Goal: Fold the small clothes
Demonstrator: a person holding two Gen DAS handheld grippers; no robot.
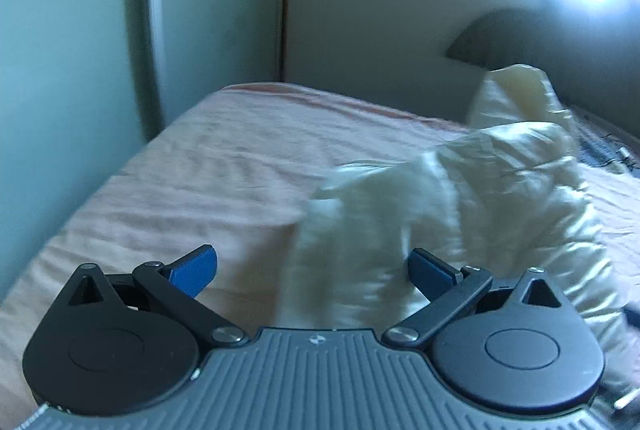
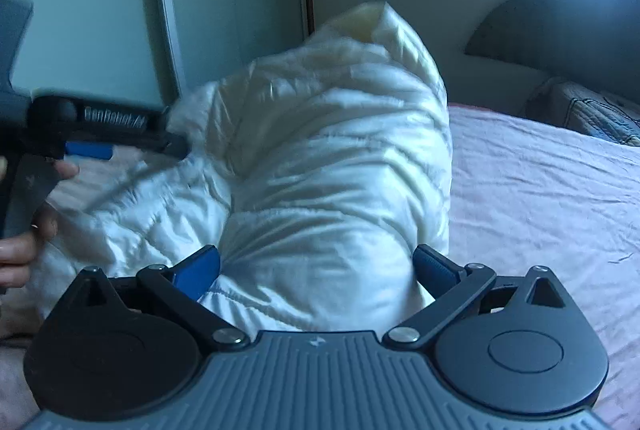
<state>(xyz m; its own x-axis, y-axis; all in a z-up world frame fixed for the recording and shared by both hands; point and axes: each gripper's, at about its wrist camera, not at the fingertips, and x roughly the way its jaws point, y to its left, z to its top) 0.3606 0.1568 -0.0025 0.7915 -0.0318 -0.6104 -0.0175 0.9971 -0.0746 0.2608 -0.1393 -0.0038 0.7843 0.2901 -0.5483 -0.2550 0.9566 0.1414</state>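
White quilted jacket [image 2: 320,158]: heaped and bunched on the pink bed [image 2: 540,190], no flat panel or clean fold visible, so folding judged barely begun, with spreading and every fold left. Right tongs [image 2: 316,270]: spread wide, cloth bulging between the blue pads, not pinched; left tongs [image 1: 312,270]: likewise spread, blurred cloth between, nothing clamped. Right view alone shows the left tongs side-on at the jacket's far edge; left view alone shows bare bed beyond.

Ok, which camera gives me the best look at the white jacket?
The right wrist view: the white jacket fills the centre, sharp enough to show its quilting, bunched up on the bed. The left wrist view shows it motion-blurred and off to the right.
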